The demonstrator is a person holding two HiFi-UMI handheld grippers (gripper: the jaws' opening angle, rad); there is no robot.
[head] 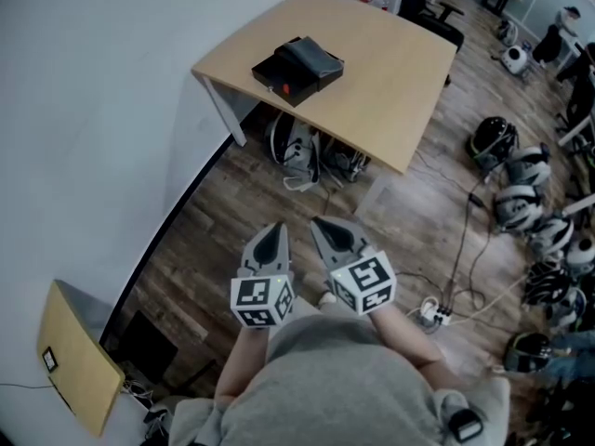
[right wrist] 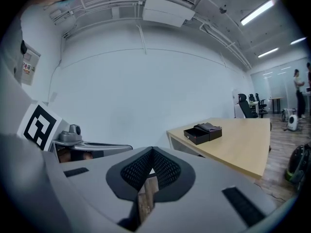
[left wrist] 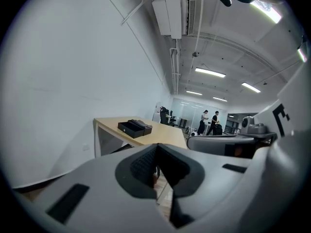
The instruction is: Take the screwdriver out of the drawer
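A black drawer box (head: pixel 297 70) sits on the light wooden table (head: pixel 390 82), well ahead of me; a small red spot shows at its front edge. I cannot make out a screwdriver. The same box (left wrist: pixel 134 128) is small and distant in the left gripper view, and the box (right wrist: pixel 202 132) is just as distant in the right gripper view. My left gripper (head: pixel 271 240) and right gripper (head: pixel 333 235) are held side by side close to my body, over the wood floor, far from the table. Both are shut with nothing between their jaws.
A backpack (head: pixel 296 151) lies under the table. Several helmets (head: pixel 521 193) and cables (head: pixel 465 249) cover the floor to the right, with a power strip (head: pixel 433 314) near my feet. A white wall runs along the left, and a wooden panel (head: pixel 74 360) leans against it.
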